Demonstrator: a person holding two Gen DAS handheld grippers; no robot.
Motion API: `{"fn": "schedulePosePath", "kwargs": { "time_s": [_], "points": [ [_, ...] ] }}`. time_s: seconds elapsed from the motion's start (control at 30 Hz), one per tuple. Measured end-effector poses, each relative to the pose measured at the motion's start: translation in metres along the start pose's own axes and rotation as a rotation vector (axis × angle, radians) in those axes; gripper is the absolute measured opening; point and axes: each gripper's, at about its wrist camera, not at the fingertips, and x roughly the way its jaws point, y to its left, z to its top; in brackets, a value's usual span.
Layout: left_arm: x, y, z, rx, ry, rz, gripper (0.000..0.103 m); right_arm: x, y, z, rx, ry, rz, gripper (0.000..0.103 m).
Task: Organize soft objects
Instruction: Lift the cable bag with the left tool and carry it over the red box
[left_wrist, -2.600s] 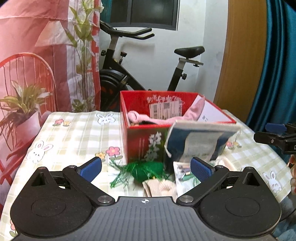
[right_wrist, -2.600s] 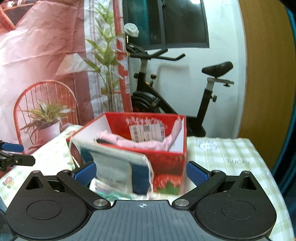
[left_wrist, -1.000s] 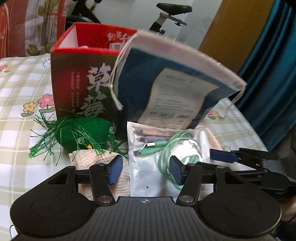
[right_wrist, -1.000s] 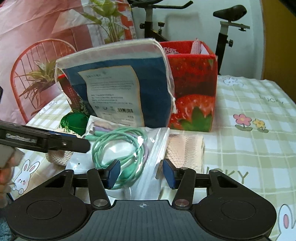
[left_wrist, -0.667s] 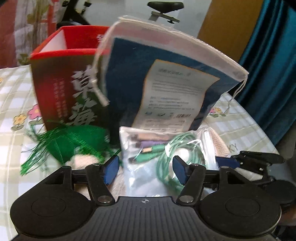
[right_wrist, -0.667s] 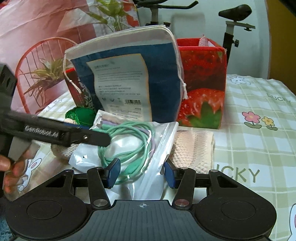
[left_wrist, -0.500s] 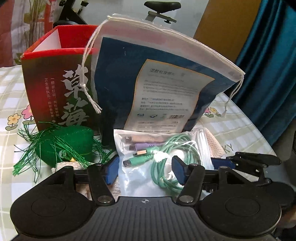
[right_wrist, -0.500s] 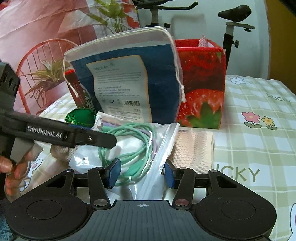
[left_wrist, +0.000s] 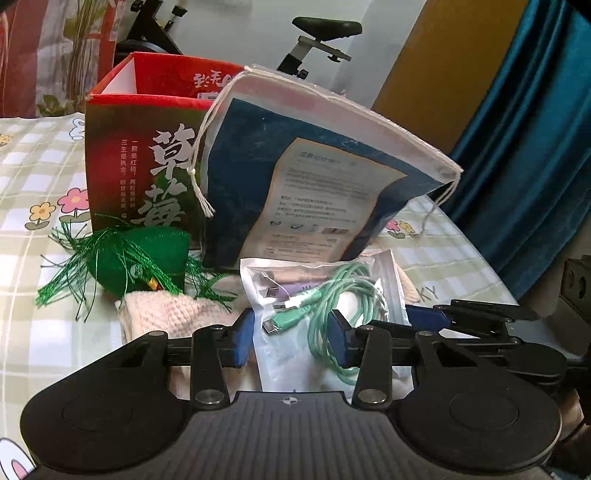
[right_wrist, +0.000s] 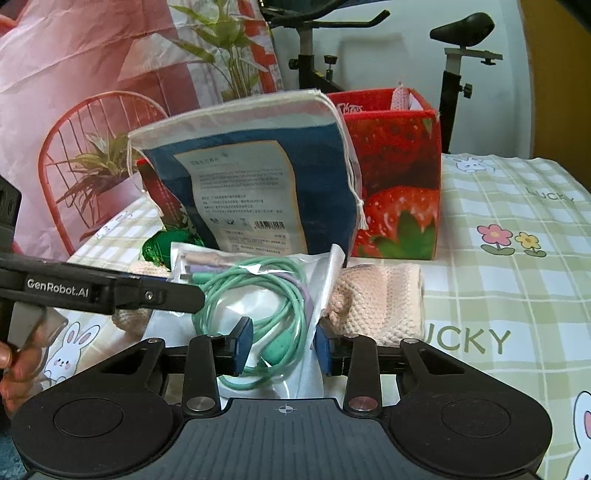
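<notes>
A clear plastic bag of green and purple cables (left_wrist: 317, 280) (right_wrist: 258, 295) lies on the checked tablecloth, on top of a beige knitted cloth (left_wrist: 166, 314) (right_wrist: 380, 295). My left gripper (left_wrist: 291, 339) straddles the bag's near left part; its jaws are closing and the pads stand at the bag without squeezing it. From the other side my right gripper (right_wrist: 282, 345) is closing too, its pads pressing the bag, whose right edge buckles upward. Behind stand a blue drawstring pouch (left_wrist: 258, 184) (right_wrist: 314, 184), leaning on a red strawberry box (left_wrist: 122, 147) (right_wrist: 399, 166), and a green tasselled pouch (left_wrist: 147, 254).
Something pink pokes out of the red box (right_wrist: 400, 98). Beyond the table are an exercise bike (right_wrist: 314, 55), a potted plant on a red chair (right_wrist: 99, 162) and a teal curtain (left_wrist: 535, 129). A hand (right_wrist: 14, 376) holds the left gripper's handle.
Both grippers came down from in front of the box to the cable bag and narrowed their jaws around it. The bag's right edge has folded up.
</notes>
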Motion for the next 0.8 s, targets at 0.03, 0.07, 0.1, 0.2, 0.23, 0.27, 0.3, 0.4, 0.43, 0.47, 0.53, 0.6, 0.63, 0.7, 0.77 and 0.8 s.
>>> {"fn": "schedulePosePath", "kwargs": {
  "time_s": [0.03, 0.07, 0.1, 0.2, 0.23, 0.27, 0.3, 0.4, 0.43, 0.47, 0.53, 0.6, 0.63, 0.7, 0.77, 0.8],
  "points": [
    [-0.003, -0.001, -0.001, 0.003, -0.006, -0.001, 0.044, -0.002, 0.0, 0.0, 0.0, -0.005, 0.001, 0.033],
    [-0.004, -0.003, -0.001, 0.008, -0.013, -0.001, 0.044, -0.005, 0.001, 0.0, -0.003, -0.01, 0.002, 0.033],
    [-0.005, -0.006, -0.001, 0.014, -0.02, 0.0, 0.044, -0.008, 0.002, 0.001, -0.007, -0.019, 0.002, 0.033],
    [-0.015, -0.011, 0.002, 0.033, -0.045, 0.001, 0.045, -0.016, 0.006, 0.003, -0.016, -0.042, -0.002, 0.033],
    [-0.019, -0.012, 0.002, 0.039, -0.052, 0.001, 0.044, -0.019, 0.007, 0.004, -0.019, -0.051, -0.003, 0.033],
    [-0.022, -0.014, 0.002, 0.043, -0.059, 0.0, 0.044, -0.022, 0.008, 0.004, -0.022, -0.059, -0.003, 0.033],
    [-0.025, -0.015, 0.003, 0.045, -0.065, -0.002, 0.044, -0.025, 0.009, 0.005, -0.025, -0.067, -0.004, 0.033],
    [-0.034, -0.019, 0.005, 0.056, -0.083, -0.007, 0.044, -0.032, 0.013, 0.009, -0.032, -0.087, -0.007, 0.032],
    [-0.037, -0.02, 0.006, 0.06, -0.091, -0.008, 0.044, -0.035, 0.014, 0.011, -0.034, -0.094, -0.008, 0.032],
    [-0.04, -0.024, 0.007, 0.064, -0.098, -0.009, 0.045, -0.037, 0.016, 0.013, -0.036, -0.102, -0.008, 0.032],
    [-0.048, -0.027, 0.01, 0.082, -0.117, -0.013, 0.044, -0.044, 0.018, 0.019, -0.039, -0.122, -0.007, 0.032],
    [-0.054, -0.032, 0.015, 0.1, -0.137, -0.015, 0.044, -0.051, 0.021, 0.025, -0.041, -0.143, -0.005, 0.032],
    [-0.058, -0.034, 0.019, 0.11, -0.148, -0.018, 0.045, -0.055, 0.022, 0.029, -0.042, -0.154, -0.005, 0.032],
    [-0.066, -0.039, 0.026, 0.132, -0.17, -0.021, 0.045, -0.062, 0.024, 0.036, -0.042, -0.176, -0.005, 0.032],
    [-0.073, -0.044, 0.032, 0.146, -0.189, -0.025, 0.045, -0.069, 0.025, 0.044, -0.039, -0.196, -0.003, 0.032],
    [-0.076, -0.046, 0.035, 0.147, -0.196, -0.028, 0.045, -0.072, 0.026, 0.048, -0.04, -0.206, -0.001, 0.032]
  ]
}}
